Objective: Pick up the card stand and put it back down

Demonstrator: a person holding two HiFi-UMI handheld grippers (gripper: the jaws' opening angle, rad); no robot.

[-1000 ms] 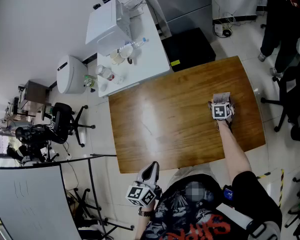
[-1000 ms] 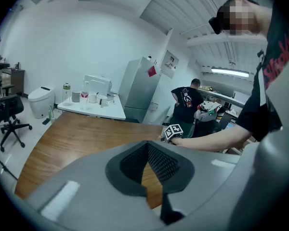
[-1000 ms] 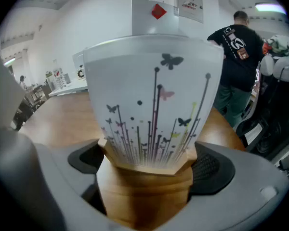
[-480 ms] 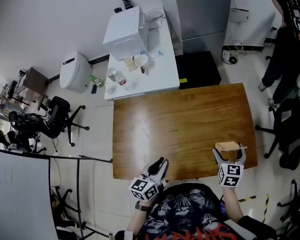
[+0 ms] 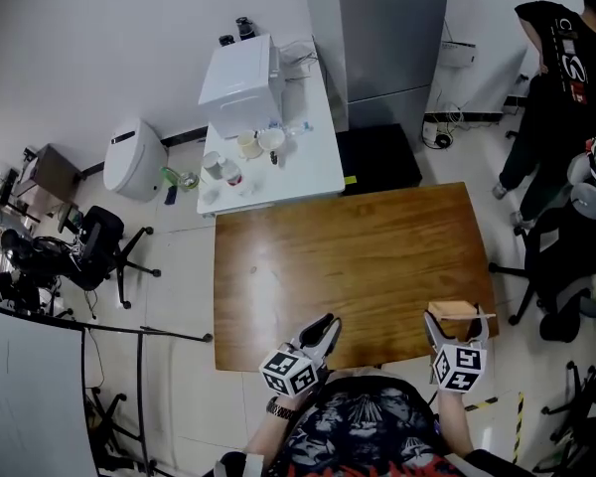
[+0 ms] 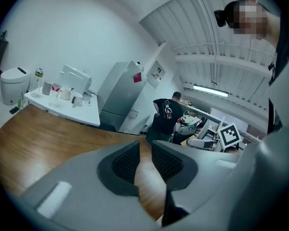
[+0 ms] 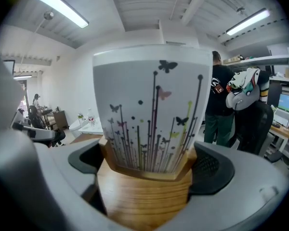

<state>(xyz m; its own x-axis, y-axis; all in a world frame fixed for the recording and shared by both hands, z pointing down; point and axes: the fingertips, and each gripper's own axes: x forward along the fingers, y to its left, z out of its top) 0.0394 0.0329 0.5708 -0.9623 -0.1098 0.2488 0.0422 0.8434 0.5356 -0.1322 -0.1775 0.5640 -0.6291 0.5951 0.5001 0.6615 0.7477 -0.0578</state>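
Wooden table (image 5: 348,256) below. Left gripper (image 5: 325,328) at its near edge, close to the body, jaws nearly together, empty. Right gripper (image 5: 456,320) at the near right corner, clamped on the card stand (image 5: 451,310): layered wooden base, upright white card printed with butterflies and stems.

The card stand (image 7: 147,196) has a base of pale wood, banded with fine layered grain, smooth and matt. The card (image 7: 151,109) in it is white paper or thin board with a faint sheen and flat print. The right gripper (image 7: 149,177) is matt grey plastic, and its pads (image 7: 209,170) are black with a fine mesh texture. The left gripper (image 6: 143,150) is the same. Mid-frame in the head view, the table (image 5: 348,256) is brown wood under glossy varnish. The tall cabinet (image 5: 392,28) at upper centre looks like matt grey metal.
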